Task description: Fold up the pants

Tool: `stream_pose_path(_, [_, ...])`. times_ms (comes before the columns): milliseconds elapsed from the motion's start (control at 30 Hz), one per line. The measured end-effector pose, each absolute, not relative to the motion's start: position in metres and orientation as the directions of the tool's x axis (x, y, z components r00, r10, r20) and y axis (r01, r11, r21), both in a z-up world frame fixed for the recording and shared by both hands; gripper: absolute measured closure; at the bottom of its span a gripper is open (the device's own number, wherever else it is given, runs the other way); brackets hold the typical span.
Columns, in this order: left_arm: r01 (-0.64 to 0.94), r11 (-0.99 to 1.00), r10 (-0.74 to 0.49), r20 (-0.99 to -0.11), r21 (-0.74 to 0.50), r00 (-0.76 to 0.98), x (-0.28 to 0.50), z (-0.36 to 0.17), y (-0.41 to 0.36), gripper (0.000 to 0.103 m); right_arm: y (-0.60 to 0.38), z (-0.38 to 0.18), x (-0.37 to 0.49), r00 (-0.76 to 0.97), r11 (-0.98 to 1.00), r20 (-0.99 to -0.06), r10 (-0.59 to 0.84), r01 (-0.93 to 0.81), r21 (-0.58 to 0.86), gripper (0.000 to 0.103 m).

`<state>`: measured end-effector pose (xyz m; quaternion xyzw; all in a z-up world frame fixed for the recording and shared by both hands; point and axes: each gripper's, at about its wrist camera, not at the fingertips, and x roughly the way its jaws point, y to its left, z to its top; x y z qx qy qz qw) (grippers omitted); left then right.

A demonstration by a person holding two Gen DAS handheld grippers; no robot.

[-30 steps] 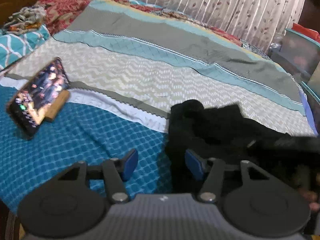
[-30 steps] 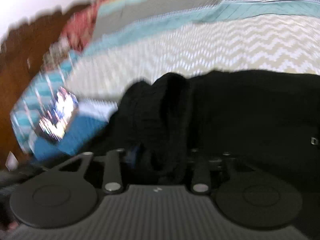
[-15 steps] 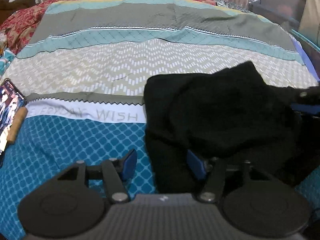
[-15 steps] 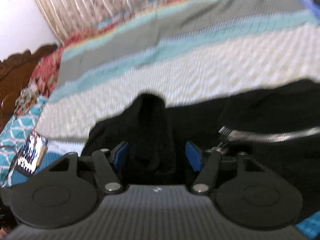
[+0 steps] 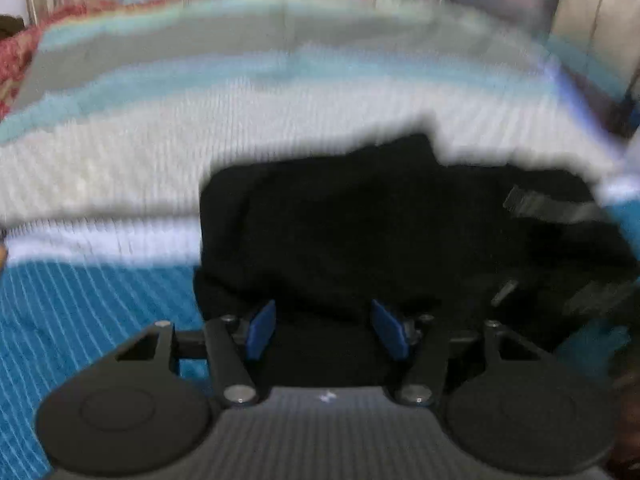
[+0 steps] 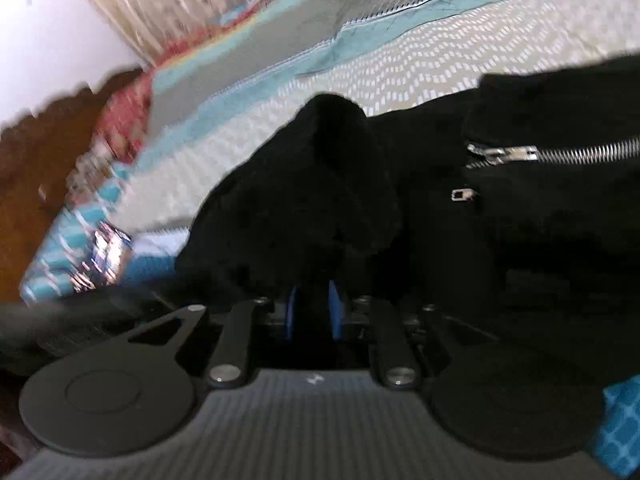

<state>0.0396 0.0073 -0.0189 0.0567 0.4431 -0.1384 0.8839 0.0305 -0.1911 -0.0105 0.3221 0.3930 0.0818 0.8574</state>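
Observation:
The black pants (image 5: pixel 360 232) lie bunched on the striped bedspread (image 5: pixel 120 152). My left gripper (image 5: pixel 326 330) is open, its blue pads over the near edge of the black cloth. In the right wrist view the pants (image 6: pixel 540 208) show a silver zipper (image 6: pixel 552 154). My right gripper (image 6: pixel 312 310) is shut on a raised fold of the pants (image 6: pixel 332 168), with the blue pads close together and cloth between them.
A phone (image 6: pixel 104 252) lies at the left on the blue part of the bedspread. A wooden headboard (image 6: pixel 36 176) and a curtain (image 6: pixel 200 4) stand behind. The left wrist view is blurred.
My right gripper went from open to shut on a fold of the pants. My left gripper moved right, over the pants' near edge, and stayed open.

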Motion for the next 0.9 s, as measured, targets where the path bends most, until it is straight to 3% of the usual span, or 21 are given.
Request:
stream_pose_path(67, [0.308, 0.951, -0.169, -0.775, 0.035, 0.609, 0.033, -0.02, 0.0, 0.048, -0.198, -0.005, 0.025, 0.674, 0.777, -0.618, 0.404, 0.104, 0.621, 0.085])
stream_pose_path(167, [0.314, 0.949, -0.185, -0.779, 0.016, 0.599, 0.032, -0.007, 0.002, 0.05, -0.209, 0.008, 0.005, 0.698, 0.772, -0.586, 0.412, 0.075, 0.632, 0.079])
stream_pose_path(300, [0.324, 0.945, -0.247, -0.732, -0.037, 0.635, 0.034, 0.027, 0.009, 0.049, -0.243, 0.03, -0.036, 0.814, 0.804, -0.525, 0.247, 0.13, 0.58, 0.068])
stream_pose_path(367, [0.344, 0.938, -0.27, -0.71, -0.041, 0.651, 0.039, 0.042, 0.0, 0.048, -0.27, 0.036, -0.059, 0.861, 0.799, -0.496, 0.114, 0.218, 0.561, 0.061])
stream_pose_path(433, [0.382, 0.922, -0.313, -0.697, -0.061, 0.645, 0.048, 0.055, -0.015, 0.046, -0.3, 0.038, -0.083, 0.884, 0.765, -0.468, -0.026, 0.319, 0.56, 0.039])
stream_pose_path(500, [0.424, 0.901, -0.361, -0.697, -0.09, 0.62, 0.057, 0.063, -0.033, 0.046, -0.325, 0.031, -0.1, 0.874, 0.723, -0.47, -0.126, 0.405, 0.56, 0.028])
stream_pose_path(567, [0.456, 0.883, -0.394, -0.707, -0.112, 0.588, 0.067, 0.066, -0.053, 0.046, -0.342, 0.016, -0.106, 0.849, 0.662, -0.506, -0.155, 0.469, 0.584, 0.025])
stream_pose_path(667, [0.499, 0.851, -0.44, -0.736, -0.16, 0.515, 0.078, 0.071, -0.086, 0.043, -0.361, -0.017, -0.105, 0.823, 0.573, -0.561, -0.088, 0.503, 0.647, 0.025])
stream_pose_path(700, [0.515, 0.839, -0.456, -0.745, -0.176, 0.487, 0.082, 0.071, -0.098, 0.042, -0.363, -0.028, -0.101, 0.821, 0.558, -0.57, -0.042, 0.492, 0.668, 0.034])
stream_pose_path(733, [0.533, 0.826, -0.466, -0.756, -0.184, 0.46, 0.087, 0.072, -0.113, 0.04, -0.363, -0.032, -0.097, 0.823, 0.564, -0.567, -0.009, 0.473, 0.677, 0.069])
stream_pose_path(767, [0.545, 0.818, -0.467, -0.764, -0.182, 0.446, 0.087, 0.073, -0.127, 0.039, -0.358, -0.032, -0.09, 0.81, 0.575, -0.586, 0.02, 0.47, 0.669, 0.081])
stream_pose_path(900, [0.62, 0.774, -0.447, -0.805, -0.131, 0.389, 0.095, 0.077, -0.191, 0.019, -0.322, 0.003, -0.082, 0.83, 0.768, -0.558, -0.014, 0.366, 0.525, 0.082])
